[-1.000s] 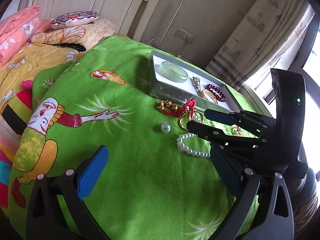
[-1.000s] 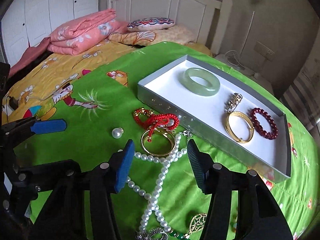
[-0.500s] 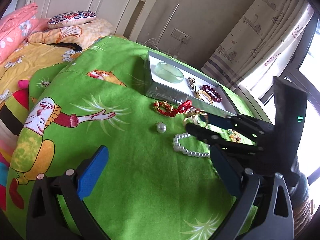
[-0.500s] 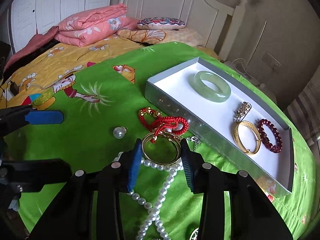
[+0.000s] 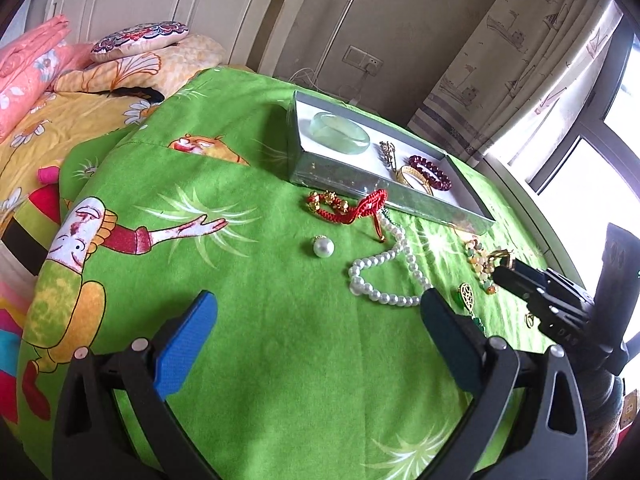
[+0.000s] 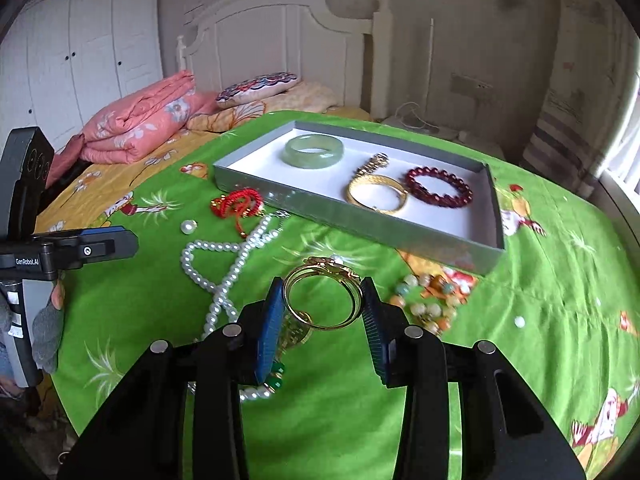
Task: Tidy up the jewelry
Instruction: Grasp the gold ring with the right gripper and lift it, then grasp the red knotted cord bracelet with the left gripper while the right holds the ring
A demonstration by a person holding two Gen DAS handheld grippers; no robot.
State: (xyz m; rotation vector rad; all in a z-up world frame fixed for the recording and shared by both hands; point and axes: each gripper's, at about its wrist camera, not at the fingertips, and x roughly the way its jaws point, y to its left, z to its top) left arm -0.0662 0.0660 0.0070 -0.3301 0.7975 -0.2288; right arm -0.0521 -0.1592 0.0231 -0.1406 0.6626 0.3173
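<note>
A green cartoon-print bedspread [image 6: 540,264] lay before you; far left, a folded pink quilt [image 6: 140,124] rested near a patterned round cushion [image 6: 258,87], below the white headboard [image 6: 280,28].

- We see a gold bangle [image 6: 322,296] between our right claw [image 6: 322,320]'s blue pads [image 6: 269,332].
- Ahead: grey tray [image 6: 360,220], white inside, on a green cartoon-print cloth [image 6: 540,280].

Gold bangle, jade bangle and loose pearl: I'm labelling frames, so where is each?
gold bangle [image 6: 320,298], right wrist view, on its front rim
jade bangle [image 6: 314,152], right wrist view, on its outer band
loose pearl [image 5: 323,247], left wrist view, on its centre
</note>
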